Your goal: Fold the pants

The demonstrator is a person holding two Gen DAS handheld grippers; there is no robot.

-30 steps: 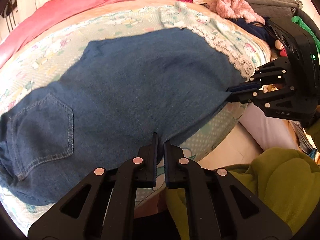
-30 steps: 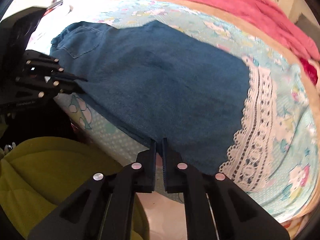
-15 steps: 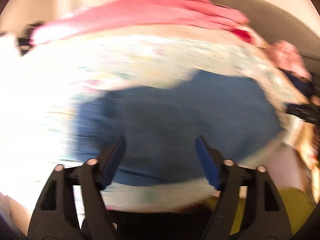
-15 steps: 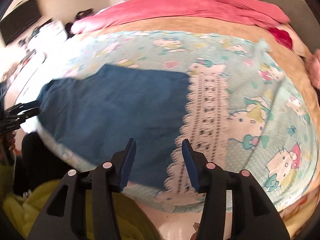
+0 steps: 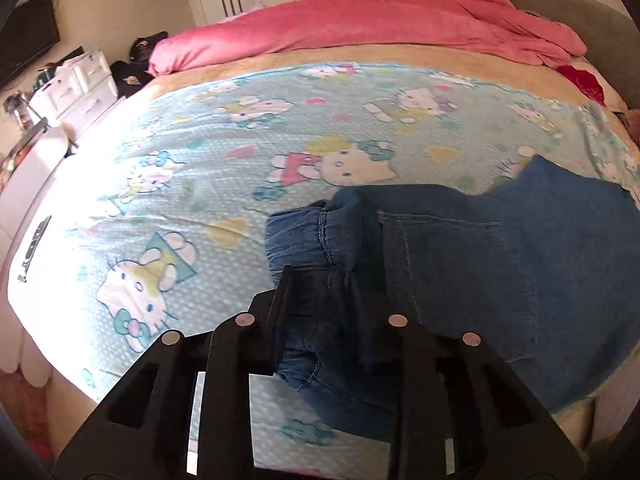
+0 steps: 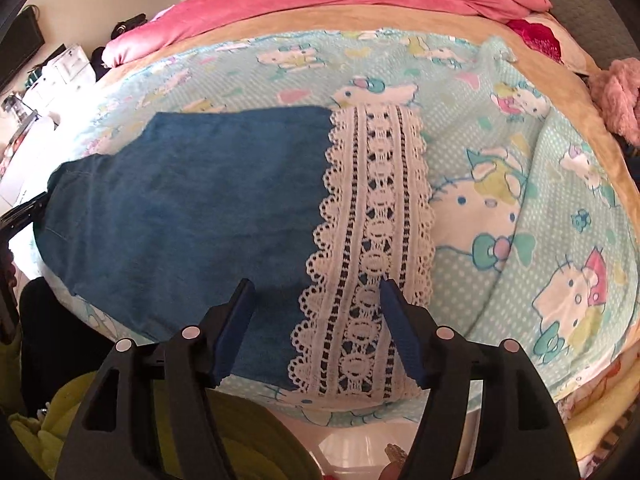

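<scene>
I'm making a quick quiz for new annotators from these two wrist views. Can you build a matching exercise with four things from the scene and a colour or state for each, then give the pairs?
Things:
1. jeans
2. lace hem
3. duvet
4. right gripper

Colour or state:
A. white, openwork
B. open, above the cloth
C. pink, bunched at the far side of the bed
D. blue denim, lying flat

Pairs: 1-D, 2-A, 3-C, 4-B
</scene>
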